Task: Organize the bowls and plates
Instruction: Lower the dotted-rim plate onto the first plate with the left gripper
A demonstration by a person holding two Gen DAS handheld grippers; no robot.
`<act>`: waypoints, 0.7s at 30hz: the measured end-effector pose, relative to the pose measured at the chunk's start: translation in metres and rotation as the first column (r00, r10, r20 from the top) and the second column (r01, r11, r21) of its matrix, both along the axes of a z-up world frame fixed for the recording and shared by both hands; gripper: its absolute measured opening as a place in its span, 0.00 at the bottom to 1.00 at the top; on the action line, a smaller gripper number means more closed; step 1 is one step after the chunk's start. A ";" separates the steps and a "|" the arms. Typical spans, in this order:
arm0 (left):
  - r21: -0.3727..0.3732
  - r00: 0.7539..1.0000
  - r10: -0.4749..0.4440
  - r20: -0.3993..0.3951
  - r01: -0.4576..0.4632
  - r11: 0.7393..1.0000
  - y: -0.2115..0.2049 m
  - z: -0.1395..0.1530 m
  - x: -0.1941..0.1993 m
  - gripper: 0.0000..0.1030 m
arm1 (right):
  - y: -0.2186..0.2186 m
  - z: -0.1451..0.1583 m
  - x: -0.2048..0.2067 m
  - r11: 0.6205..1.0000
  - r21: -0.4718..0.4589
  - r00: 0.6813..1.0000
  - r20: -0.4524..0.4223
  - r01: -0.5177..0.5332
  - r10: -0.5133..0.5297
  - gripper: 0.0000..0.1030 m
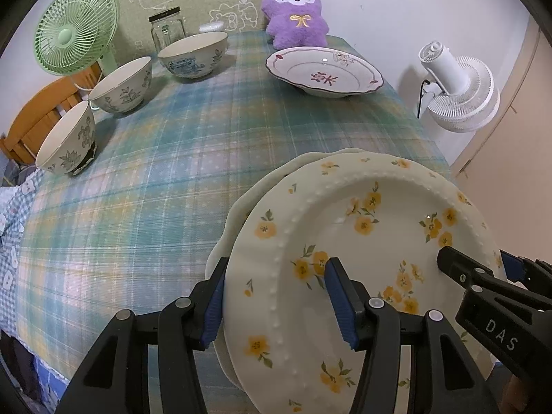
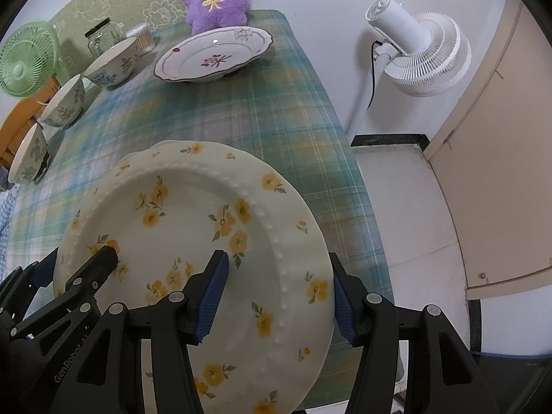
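Table under a blue-green plaid cloth (image 1: 179, 158), set with crockery.

Along its left edge stand three bowls: a leaf-patterned bowl (image 1: 67, 139) nearest, a sprig-patterned bowl (image 1: 122, 84) behind it, and a blue-printed bowl (image 1: 193, 55) farther back. A glass jar (image 1: 167, 29) with a dark lid stands behind that bowl. A scalloped plate with a dark rim (image 1: 324, 70) sits toward the far right, and a purple plush toy (image 1: 295, 12) sits just behind it. At the near right edge a plain cream plate (image 1: 241, 207) lies under a yellow-flowered plate (image 1: 345, 258).
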State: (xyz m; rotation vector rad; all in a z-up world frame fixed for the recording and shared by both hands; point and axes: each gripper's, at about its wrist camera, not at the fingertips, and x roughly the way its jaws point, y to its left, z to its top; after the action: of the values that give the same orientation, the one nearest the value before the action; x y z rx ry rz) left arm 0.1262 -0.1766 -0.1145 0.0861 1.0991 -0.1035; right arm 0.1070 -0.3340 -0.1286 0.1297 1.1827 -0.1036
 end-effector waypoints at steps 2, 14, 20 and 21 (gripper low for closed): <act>0.011 1.000 -0.002 0.003 0.002 1.000 -0.003 -0.001 0.000 0.54 | -0.001 -0.002 0.001 1.000 0.006 1.000 -0.004 0.003 -0.003 0.58; 0.033 1.000 -0.006 0.025 0.005 0.999 -0.010 -0.007 0.000 0.61 | -0.007 -0.008 0.002 1.000 0.028 1.000 0.007 0.001 -0.001 0.58; 0.041 0.999 -0.023 0.033 0.021 0.999 -0.016 -0.009 0.000 0.71 | -0.007 -0.009 0.001 0.999 0.036 1.000 0.013 0.005 -0.005 0.58; 0.041 0.999 -0.021 0.034 0.019 0.999 -0.016 -0.009 0.000 0.71 | -0.008 -0.010 0.000 0.999 0.038 1.000 0.014 0.004 -0.005 0.58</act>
State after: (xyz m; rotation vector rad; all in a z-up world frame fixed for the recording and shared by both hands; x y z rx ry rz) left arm 0.1261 -0.1928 -0.1239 0.1346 1.0662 -0.0975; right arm 0.1070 -0.3418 -0.1383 0.1662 1.1705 -0.0839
